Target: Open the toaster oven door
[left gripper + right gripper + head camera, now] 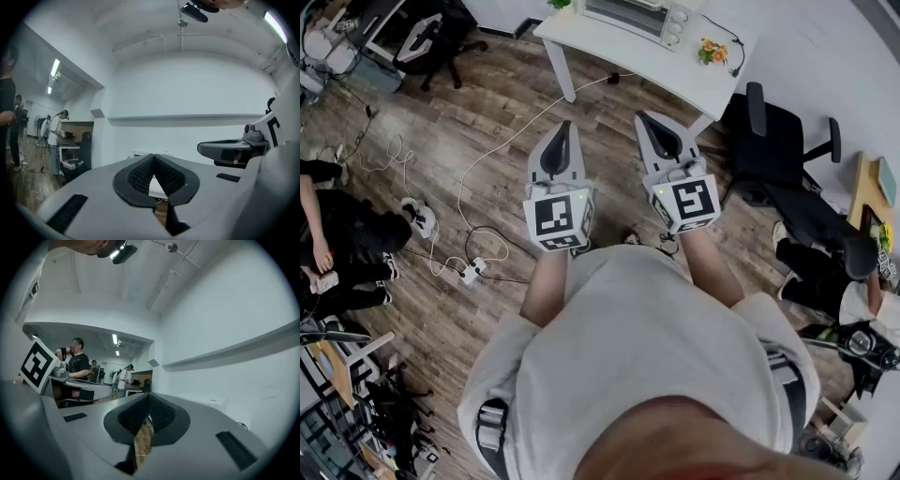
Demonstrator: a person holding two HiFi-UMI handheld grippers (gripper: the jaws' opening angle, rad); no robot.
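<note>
Stands well apart from the white worktop, with the toaster oven at its far side, door seemingly shut and untouched. Carries the left hand-held gripper and the right hand-held gripper level out front, both with jaws closed together on nothing.

Has the floor to cross first, so risks catching a foot on the white cable trailing from the worktop toward the power strip; could yank a plug or cause a stumble. Risks brushing the black office chair just beside the worktop's right end.

Needs to spread the jaws before reaching the handle; otherwise would only poke the door and shove the oven back. Could also drag the probably light oven forward on pulling without bracing it, or knock the small orange flowers near it.
</note>
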